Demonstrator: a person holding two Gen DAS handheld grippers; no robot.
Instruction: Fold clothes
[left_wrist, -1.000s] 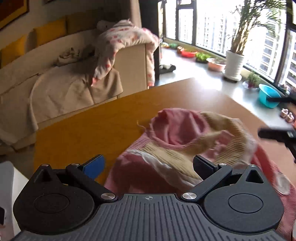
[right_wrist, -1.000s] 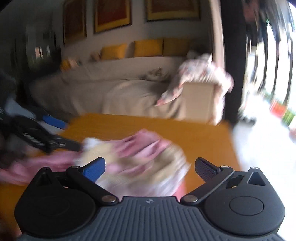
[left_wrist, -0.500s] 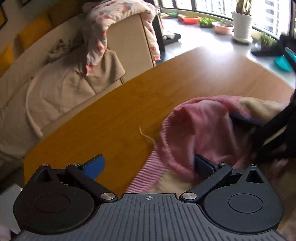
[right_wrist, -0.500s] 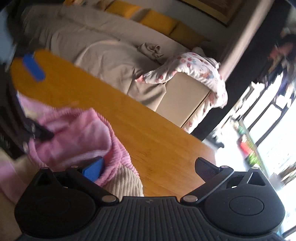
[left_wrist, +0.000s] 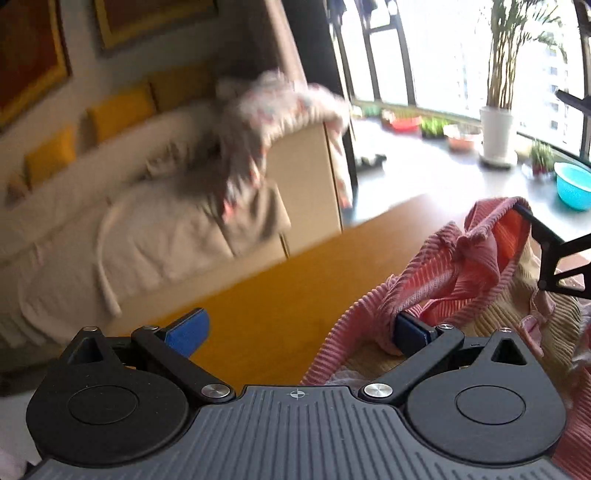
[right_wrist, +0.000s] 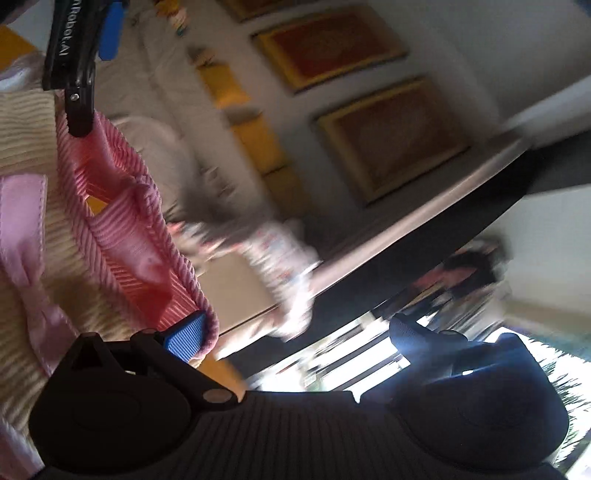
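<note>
Two grippers: both spread wide, neither pinching; each hooked into the garment by a single finger.
Garment: pink ribbed knit (left_wrist: 436, 280) with a cream ribbed body and a pale pink bow, held up above the orange table (left_wrist: 273, 306), at the right of the left wrist view and the left of the right wrist view.
Left gripper (left_wrist: 297, 328): jaws far apart; right finger tucked under the pink ribbed band, blue-padded left finger bare over the table.
Right gripper (right_wrist: 295, 332): jaws far apart; blue-padded left finger inside the pink edge, right finger free against the bright window.
Feel: likely light, soft and stretchy; ribbing sags and bunches between the two hooks, no stiffness to keep a shape.
Slip: moderate, judged from a loop merely draped over a smooth finger, unclamped.
Hold points: ribbed band at its two ends, probably neckline or hem; firmer than the loose cream panel.
Risk: overstretching the rib, or the bow snagging.
Surroundings: blurred sofa (left_wrist: 110, 206) at far left.
</note>
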